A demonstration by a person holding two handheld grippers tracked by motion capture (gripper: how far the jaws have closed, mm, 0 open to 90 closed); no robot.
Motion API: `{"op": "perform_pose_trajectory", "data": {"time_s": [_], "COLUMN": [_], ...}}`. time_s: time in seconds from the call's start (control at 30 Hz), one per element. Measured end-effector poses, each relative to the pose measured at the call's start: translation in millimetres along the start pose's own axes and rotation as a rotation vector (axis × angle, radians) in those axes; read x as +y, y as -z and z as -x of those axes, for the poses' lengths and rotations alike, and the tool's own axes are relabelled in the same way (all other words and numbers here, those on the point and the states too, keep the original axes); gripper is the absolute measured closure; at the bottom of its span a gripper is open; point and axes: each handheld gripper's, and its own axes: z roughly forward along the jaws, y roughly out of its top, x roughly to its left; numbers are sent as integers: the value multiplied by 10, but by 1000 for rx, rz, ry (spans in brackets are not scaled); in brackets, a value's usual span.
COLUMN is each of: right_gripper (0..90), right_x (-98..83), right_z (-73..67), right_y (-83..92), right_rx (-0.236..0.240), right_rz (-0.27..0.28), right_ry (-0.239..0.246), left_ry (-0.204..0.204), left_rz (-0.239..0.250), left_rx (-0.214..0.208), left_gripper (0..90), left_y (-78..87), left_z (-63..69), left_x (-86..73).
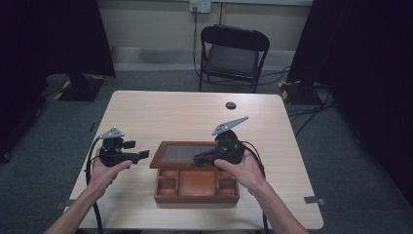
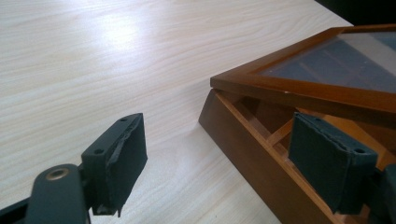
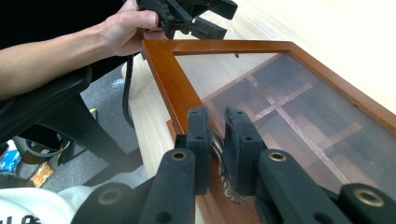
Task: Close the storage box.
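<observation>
A brown wooden box (image 1: 195,195) with several compartments stands at the table's near middle. Its glass-paned lid (image 1: 182,153) is tilted up, with the front edge raised. My right gripper (image 1: 197,159) comes in from the right and is shut on a small metal handle (image 3: 217,143) on the lid's front frame (image 3: 168,79). My left gripper (image 1: 143,155) hovers just left of the box, level with the lid's left corner. In the left gripper view its jaws (image 2: 219,140) stand open, and the box's left wall (image 2: 243,140) lies ahead of them, untouched.
A black folding chair (image 1: 233,56) stands beyond the table's far edge. A dark round grommet (image 1: 231,105) sits in the tabletop (image 1: 170,112) toward the back. Cables trail on the floor at the right, and dark curtains flank both sides.
</observation>
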Motion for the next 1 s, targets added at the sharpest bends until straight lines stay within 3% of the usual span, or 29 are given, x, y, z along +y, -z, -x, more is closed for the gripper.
{"op": "perform_pose_trajectory", "data": {"time_s": [1.0], "right_gripper": [811], "right_x": [-319], "right_z": [-58], "right_y": [-223], "right_rx": [2], "right_rz": [-65], "right_ry": [14], "left_ry": [0], "left_rz": [-14], "left_rx": [9], "left_gripper": [189], "left_y": [-25], "left_z": [-31], "left_x": [4]}}
